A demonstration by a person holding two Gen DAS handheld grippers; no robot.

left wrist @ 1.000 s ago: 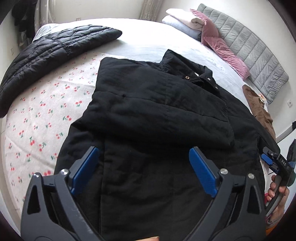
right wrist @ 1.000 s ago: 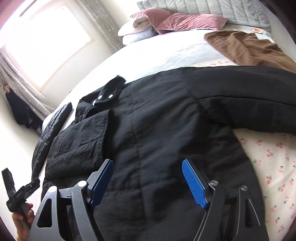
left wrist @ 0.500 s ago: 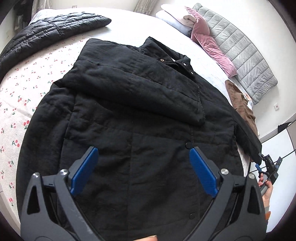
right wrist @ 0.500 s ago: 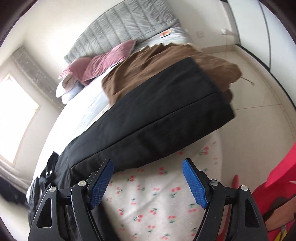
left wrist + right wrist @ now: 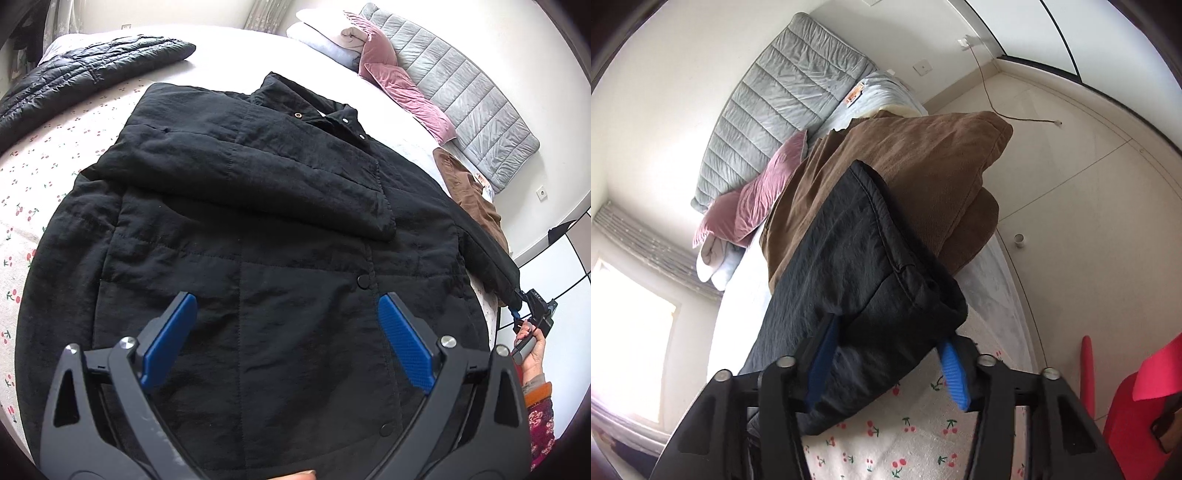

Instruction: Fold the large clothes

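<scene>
A large black padded coat lies front up on the bed, collar towards the pillows. Its left sleeve is folded across the chest. Its right sleeve stretches out to the bed's right edge. My left gripper is open and empty above the coat's lower front. My right gripper is shut on the cuff of the right sleeve, with blue pads on either side of the fabric. It also shows in the left wrist view at the sleeve's end.
A cherry-print sheet covers the bed. A black quilted jacket lies at the far left. A brown garment lies beside the sleeve by pink pillows and a grey headboard. Red objects stand on the floor at the right.
My right gripper swung from the coat's body to the right sleeve's cuff and closed on it. My left gripper rose and shifted slightly over the coat's front, still open.
</scene>
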